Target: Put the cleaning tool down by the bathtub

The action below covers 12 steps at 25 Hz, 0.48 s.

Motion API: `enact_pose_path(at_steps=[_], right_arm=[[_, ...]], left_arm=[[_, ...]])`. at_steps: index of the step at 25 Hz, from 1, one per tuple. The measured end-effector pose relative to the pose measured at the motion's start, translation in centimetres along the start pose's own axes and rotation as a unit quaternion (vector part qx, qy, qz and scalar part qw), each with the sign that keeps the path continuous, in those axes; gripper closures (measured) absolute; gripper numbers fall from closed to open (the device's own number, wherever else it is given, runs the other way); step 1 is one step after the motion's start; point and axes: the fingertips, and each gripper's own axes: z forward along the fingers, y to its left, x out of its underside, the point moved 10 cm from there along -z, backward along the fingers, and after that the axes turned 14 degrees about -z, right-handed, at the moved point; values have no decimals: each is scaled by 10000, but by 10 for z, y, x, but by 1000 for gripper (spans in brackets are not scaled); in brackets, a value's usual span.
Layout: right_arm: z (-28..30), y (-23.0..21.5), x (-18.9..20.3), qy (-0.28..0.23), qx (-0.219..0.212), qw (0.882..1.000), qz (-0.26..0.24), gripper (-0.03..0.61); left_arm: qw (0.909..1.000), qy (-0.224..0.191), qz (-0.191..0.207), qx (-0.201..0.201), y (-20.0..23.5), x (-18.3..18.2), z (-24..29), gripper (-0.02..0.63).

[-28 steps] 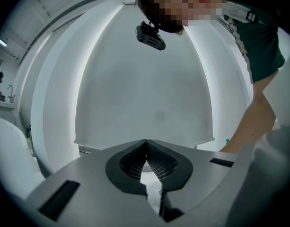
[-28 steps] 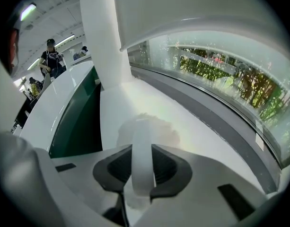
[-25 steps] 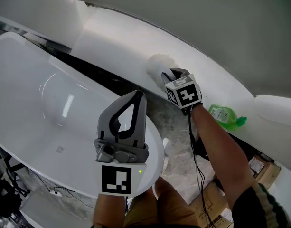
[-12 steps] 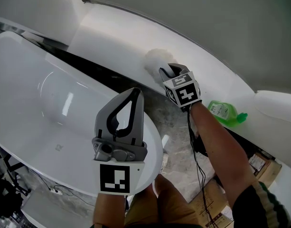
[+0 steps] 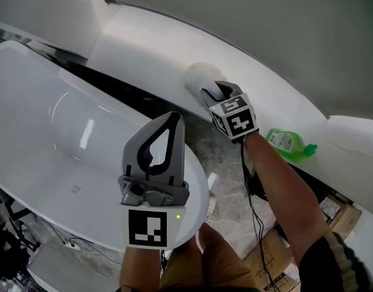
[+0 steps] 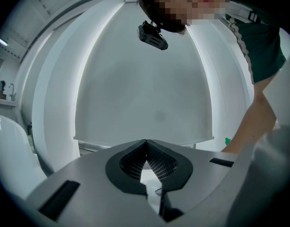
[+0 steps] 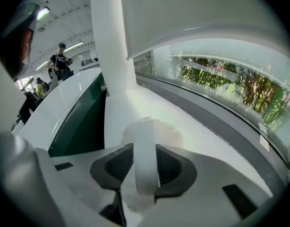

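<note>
White ledge [image 5: 143, 47] curves along the wall just behind the bathtub [image 5: 40, 120], and the cleaning tool [image 7: 145, 145] rests on it, a fluffy head with a pale handle. It looks light and soft. The head would squash, so the handle is the firmer place to hold. The right claw [image 7: 145, 169] has that handle between its pads, touching both, and is opening. The left claw [image 6: 145, 145] is closed on nothing above the tub. The ledge's front edge is near. A green bottle [image 5: 288, 145] lies well apart.
</note>
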Motion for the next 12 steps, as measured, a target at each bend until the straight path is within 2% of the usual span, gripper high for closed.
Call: enact_pose_path(at_steps=[4,12], right_arm=[[-3,2,0,-18,-7,9999,-101,422],[-9,2,1,-206,249,9987,-391,403]], left_arm=[[10000,6,-7,-9,1,0,-1,607],[10000,3,-23,-20,5,2,-4,607]])
